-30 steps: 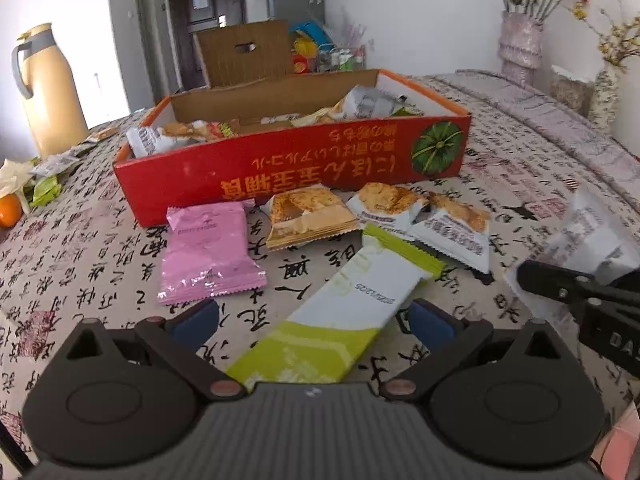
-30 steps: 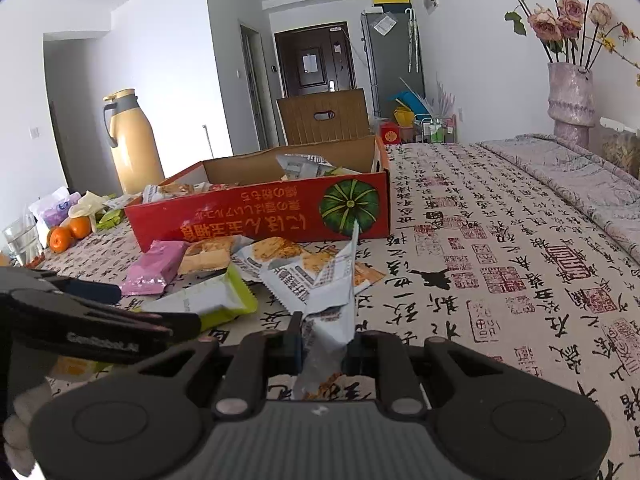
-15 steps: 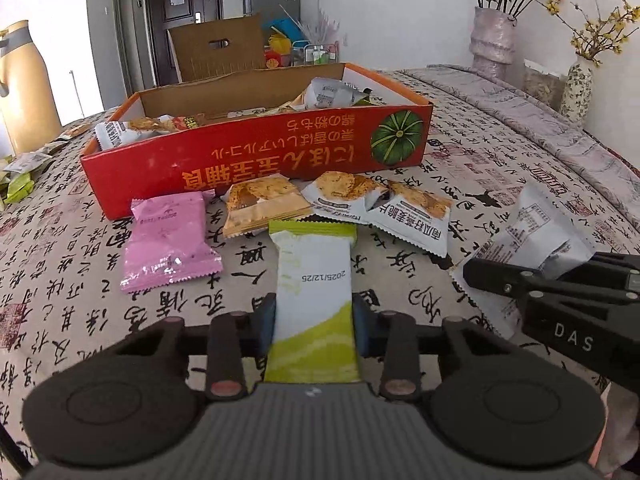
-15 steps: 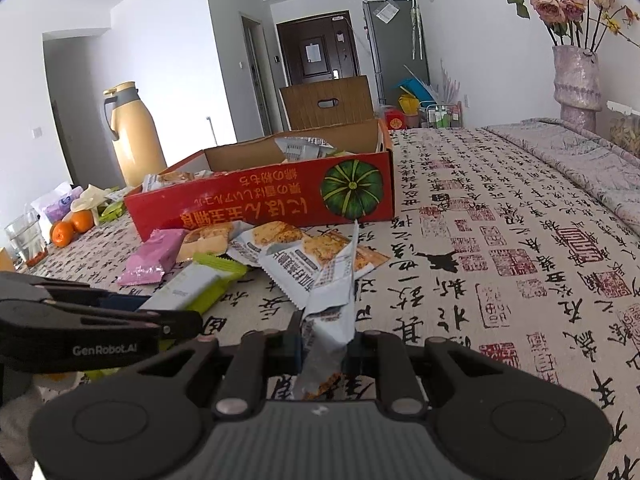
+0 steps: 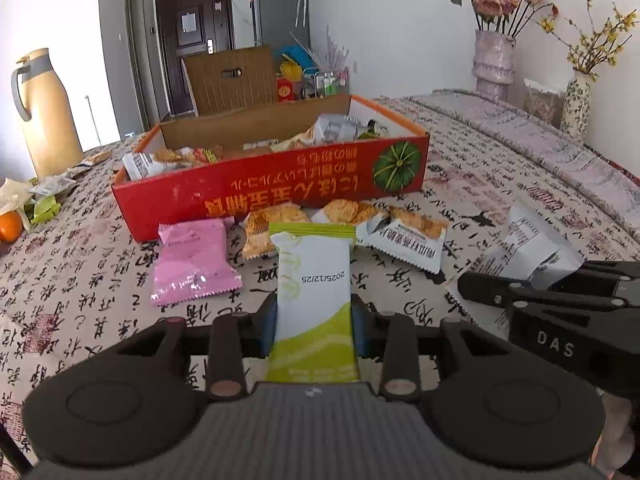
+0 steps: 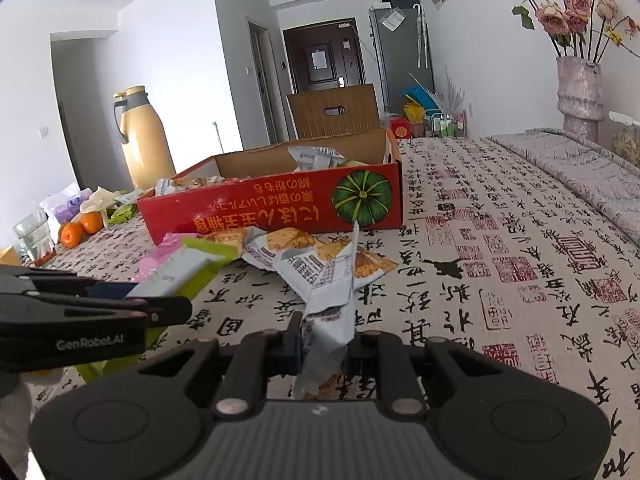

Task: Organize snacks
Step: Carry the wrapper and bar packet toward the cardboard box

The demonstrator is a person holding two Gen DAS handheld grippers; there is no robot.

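Green-and-white packet (image 5: 314, 280): clamped across its width between the fingers of the left gripper (image 5: 314, 322); long axis runs straight away from the camera toward the red box (image 5: 280, 192), green sealed end farthest out, the printed date reading upside down.
Change in packet: a second ago it lay slanted on the table (image 5: 80, 280) between wide-apart fingers; now it is squared up and gripped.
Grey-white packet (image 6: 326, 300): pinched edge-on between the right gripper (image 6: 322, 344) fingers, which are pressed together on it; it stands upright, tip toward the box.
Change on right: none seen.
Loose snacks: pink packet (image 5: 192, 266) and cracker packets (image 5: 404, 236) lie on the table just before the box.
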